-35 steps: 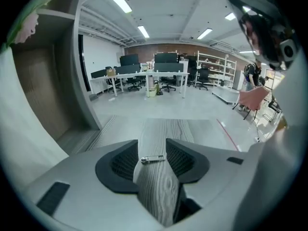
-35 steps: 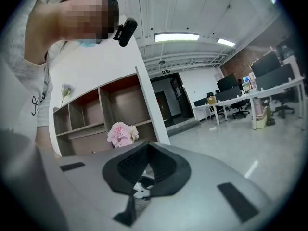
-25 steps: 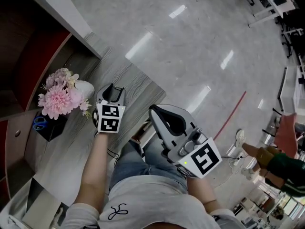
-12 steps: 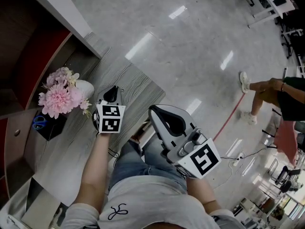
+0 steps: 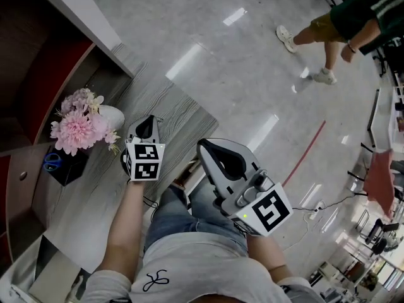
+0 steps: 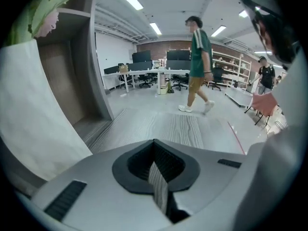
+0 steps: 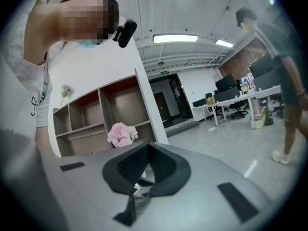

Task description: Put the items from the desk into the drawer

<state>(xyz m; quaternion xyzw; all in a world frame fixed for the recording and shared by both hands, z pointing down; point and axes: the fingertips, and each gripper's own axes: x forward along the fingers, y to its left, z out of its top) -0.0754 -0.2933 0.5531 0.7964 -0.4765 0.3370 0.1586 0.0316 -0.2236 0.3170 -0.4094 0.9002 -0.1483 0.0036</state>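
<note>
A grey wood-grain desk (image 5: 95, 188) runs along the left of the head view. On it stand pink flowers (image 5: 79, 125) in a white vase (image 5: 113, 115), and a black holder (image 5: 63, 166) with blue scissors (image 5: 52, 161). My left gripper (image 5: 146, 129) hovers over the desk just right of the vase, its jaws shut with nothing in them. In the left gripper view the vase (image 6: 33, 105) fills the left side, close to the left gripper (image 6: 154, 150). My right gripper (image 5: 221, 158) is off the desk's edge above my lap, shut and holding nothing. In its own view the right gripper (image 7: 146, 163) points at the flowers (image 7: 120, 134).
A shelf unit (image 5: 38, 74) with brown and red compartments stands behind the desk. A person (image 5: 341, 17) walks over the glossy floor at the upper right. A flat grey object (image 5: 53, 273) lies at the desk's near end. Office desks and chairs stand far off.
The person on the floor has walked from the right edge to the upper right. My left gripper shifted slightly; the right gripper stayed put.
</note>
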